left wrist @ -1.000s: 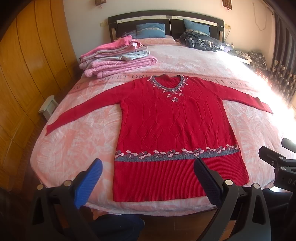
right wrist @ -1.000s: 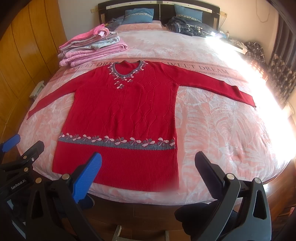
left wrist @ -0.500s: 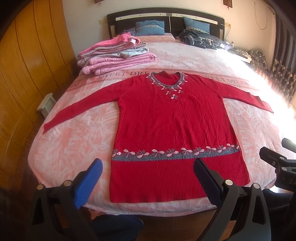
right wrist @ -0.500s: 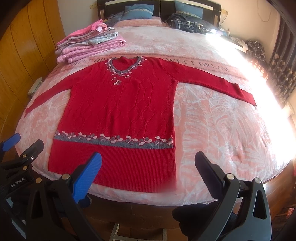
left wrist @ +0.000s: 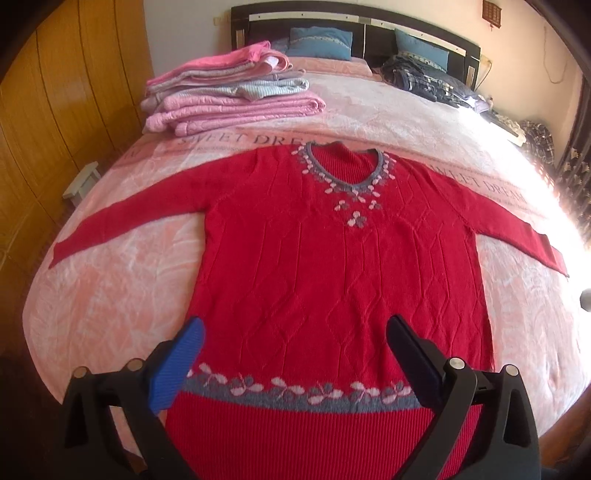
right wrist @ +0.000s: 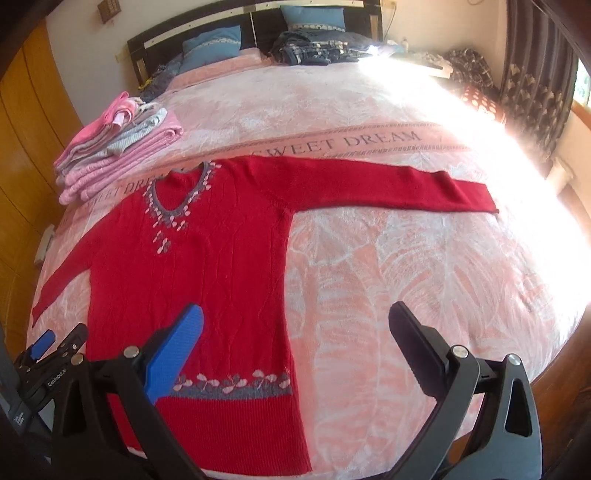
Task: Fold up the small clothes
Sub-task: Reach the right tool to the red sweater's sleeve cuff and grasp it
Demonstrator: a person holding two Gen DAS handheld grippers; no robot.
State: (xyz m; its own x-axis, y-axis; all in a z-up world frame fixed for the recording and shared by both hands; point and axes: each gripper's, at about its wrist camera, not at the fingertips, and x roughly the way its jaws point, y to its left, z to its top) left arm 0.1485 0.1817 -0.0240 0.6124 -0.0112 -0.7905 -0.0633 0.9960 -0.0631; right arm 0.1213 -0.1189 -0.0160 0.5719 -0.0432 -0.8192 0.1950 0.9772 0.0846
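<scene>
Lying flat and face up on the pink bedspread (left wrist: 110,295) of a bed was a red knitted sweater (left wrist: 332,258), both sleeves spread straight out to the sides. It had a grey collar with pink and grey leaf shapes at the neck, and a grey band with pink flowers just above the ribbed hem. The hem lay at the foot end of the bed, the collar pointing toward the dark headboard (left wrist: 354,22).

The left hand-held gripper (left wrist: 295,339) hovered over the sweater's lower body, its blue and black fingers spread wide apart and holding nothing. The right hand-held gripper (right wrist: 295,325) hung over the sweater's side edge, one finger above the red knit and the other above bare bedspread, its fingers also wide apart and empty.

Beyond the sweater's one shoulder, toward the headboard, sat a stack of folded pink and grey clothes (left wrist: 229,99). Blue pillows (left wrist: 319,42) leaned at the headboard, with a heap of dark checked clothes (left wrist: 424,79) beside them. A wooden wardrobe (left wrist: 48,129) stood along the side of the bed nearest the stack.
</scene>
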